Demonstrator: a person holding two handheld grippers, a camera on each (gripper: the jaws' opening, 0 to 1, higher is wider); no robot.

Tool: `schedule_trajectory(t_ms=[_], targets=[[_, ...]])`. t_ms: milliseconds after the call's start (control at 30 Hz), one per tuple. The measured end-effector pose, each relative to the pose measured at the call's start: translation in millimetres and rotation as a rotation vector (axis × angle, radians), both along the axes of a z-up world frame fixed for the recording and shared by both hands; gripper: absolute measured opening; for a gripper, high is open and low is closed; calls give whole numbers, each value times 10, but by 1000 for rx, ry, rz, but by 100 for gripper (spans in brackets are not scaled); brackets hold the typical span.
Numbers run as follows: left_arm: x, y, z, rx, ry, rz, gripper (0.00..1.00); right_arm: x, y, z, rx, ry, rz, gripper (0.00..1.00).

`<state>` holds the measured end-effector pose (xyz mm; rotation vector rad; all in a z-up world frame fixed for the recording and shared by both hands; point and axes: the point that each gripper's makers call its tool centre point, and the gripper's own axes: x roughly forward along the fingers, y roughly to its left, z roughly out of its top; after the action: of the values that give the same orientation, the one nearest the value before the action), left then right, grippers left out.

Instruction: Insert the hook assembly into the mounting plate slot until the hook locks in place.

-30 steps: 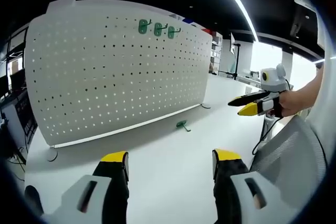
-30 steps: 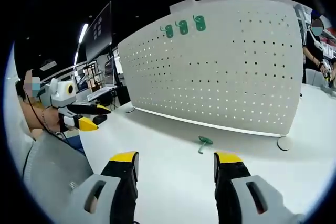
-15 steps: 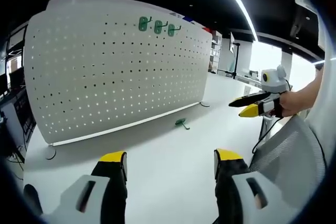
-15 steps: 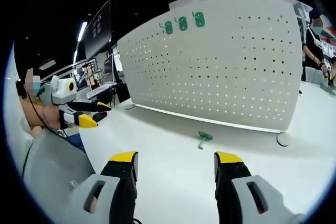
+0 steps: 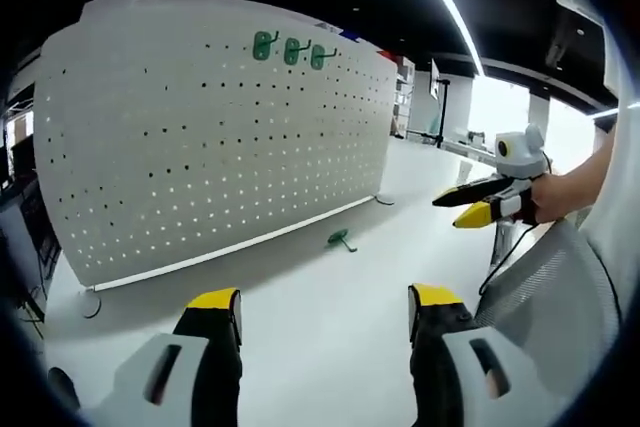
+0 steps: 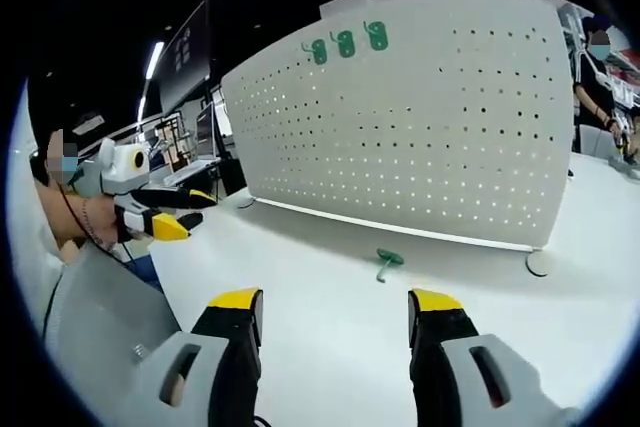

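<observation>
**Green hook loose on the bench, both tongs empty**

Green is the colour to watch: one hook (image 5: 341,239) lies flat on the white bench (image 5: 320,327), just in front of the foot of the pegboard (image 5: 200,147), and the right gripper view has it dead ahead too (image 6: 387,262). Up near the board's top edge, three more hooks (image 5: 287,50) are seated in a row.

Left tongs (image 5: 325,312) hover low over the bench, jaws spread, nothing between them. Right tongs (image 6: 335,312), same story: spread and empty, lined up on the hook but well short of it. In the left gripper view the right tongs also show off to the side, held in a hand (image 5: 570,187).

Where could this go wrong? The hook is small and lies flat, so a closing pinch may skate it across the smooth bench or catch it crooked. Crooked in the jaws means its tabs probably miss the holes, and a push could rock the freestanding board on its feet. A half-seated hook could also pass for locked.
</observation>
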<state>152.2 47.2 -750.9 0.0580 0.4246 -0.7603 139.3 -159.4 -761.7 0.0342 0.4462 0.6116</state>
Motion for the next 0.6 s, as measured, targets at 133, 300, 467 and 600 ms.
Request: schedule_trajectory(t_ms=[133, 300, 467, 600], targets=[[51, -100, 22, 23, -9, -44, 70, -5, 0, 9, -4, -1, -1, 56], [128, -201, 17, 54, -5, -100, 70, -9, -1, 3, -10, -2, 1, 56], [221, -260, 4, 83, 5, -136, 70, -10, 3, 9, -12, -1, -3, 56], [265, -304, -23, 106, 15, -166, 69, -4, -7, 0, -14, 0, -6, 56]])
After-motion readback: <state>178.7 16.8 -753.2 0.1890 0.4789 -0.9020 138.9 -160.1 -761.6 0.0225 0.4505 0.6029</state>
